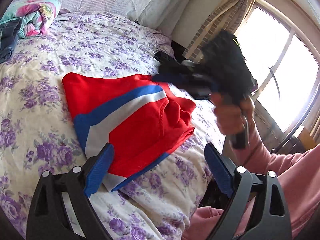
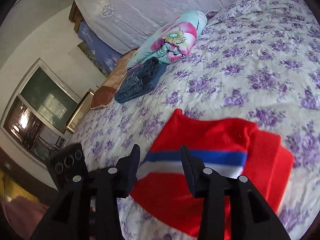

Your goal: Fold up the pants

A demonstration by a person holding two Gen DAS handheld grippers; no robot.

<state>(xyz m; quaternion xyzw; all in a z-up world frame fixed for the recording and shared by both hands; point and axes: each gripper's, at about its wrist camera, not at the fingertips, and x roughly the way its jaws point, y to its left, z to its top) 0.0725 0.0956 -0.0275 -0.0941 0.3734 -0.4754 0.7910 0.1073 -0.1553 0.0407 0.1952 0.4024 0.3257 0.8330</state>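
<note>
Grippers (image 1: 160, 164) (image 2: 160, 168) angled down, jaws apart, over folded pants (image 1: 128, 116).

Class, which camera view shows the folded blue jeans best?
The right wrist view: the folded blue jeans lie whole and unobstructed beside the floral quilt roll. The left wrist view catches only a dark sliver of them at its left edge.

Right claw (image 1: 176, 80) motion-blurred

Open purple-flowered cream bedspread (image 2: 250, 64) beyond the folded red pants with blue-white stripes (image 2: 210, 140). Far corner blocked by folded dark blue jeans (image 2: 138, 82) and rolled floral quilt (image 2: 170, 38), touching. My other claw (image 1: 158, 78) hangs blurred over the pants' far edge.
</note>
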